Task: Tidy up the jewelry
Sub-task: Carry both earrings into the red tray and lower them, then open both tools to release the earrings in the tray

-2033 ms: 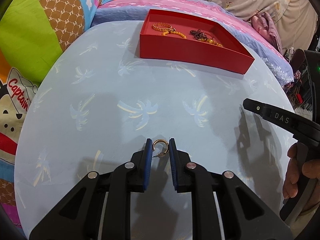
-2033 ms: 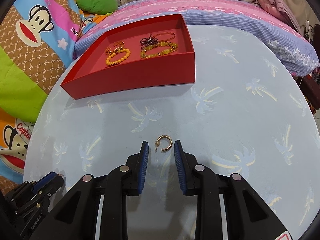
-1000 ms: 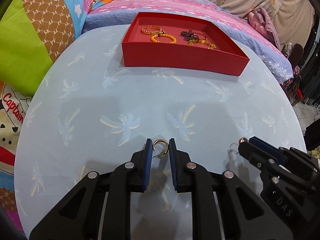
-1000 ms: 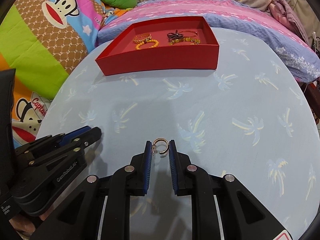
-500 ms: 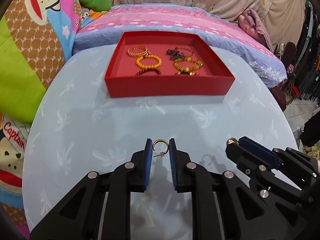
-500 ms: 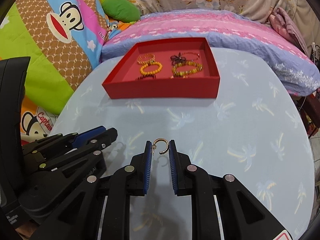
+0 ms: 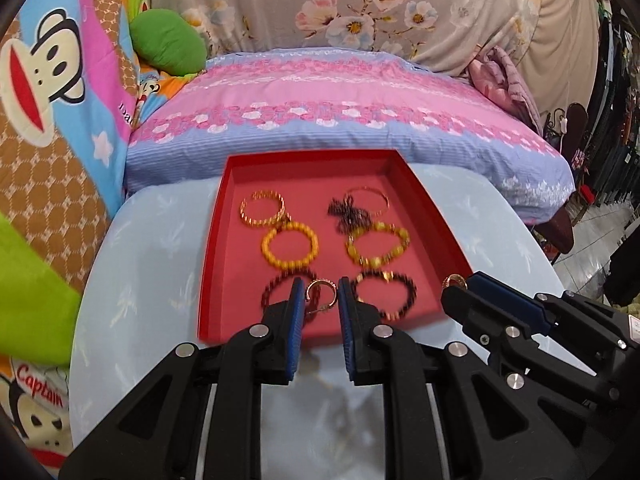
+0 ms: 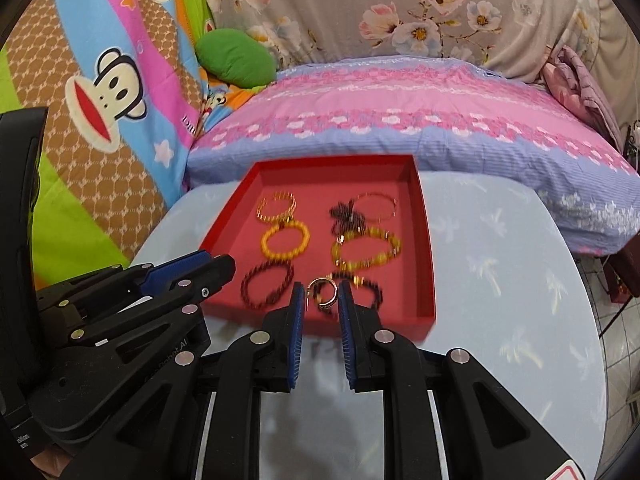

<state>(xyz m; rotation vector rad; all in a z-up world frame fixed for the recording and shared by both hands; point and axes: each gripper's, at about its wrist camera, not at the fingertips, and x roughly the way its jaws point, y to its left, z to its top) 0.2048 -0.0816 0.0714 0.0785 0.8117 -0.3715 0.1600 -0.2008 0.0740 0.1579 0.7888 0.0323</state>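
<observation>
I hold small gold hoop earring (image 7: pixel 321 287) pinched in left tool (image 7: pixel 319 301), over near edge of red tray (image 7: pixel 209 264). Right tool (image 8: pixel 319 300) grips matching gold hoop (image 8: pixel 322 286). Beaded bracelets (image 7: pixel 289 247) lie inside tray on blue palm-print surface (image 7: pixel 152 280).

Tray (image 7: pixel 436 220) is pretty packed: six bracelets (image 7: pixel 290 246) in two columns, bare floor only along the left wall, the far end and the front strip. Low walls all round, so entry is from above. Both grippers sit side by side at the near edge, crowding each other. Table (image 8: pixel 500 280) right of the tray is wide open.
</observation>
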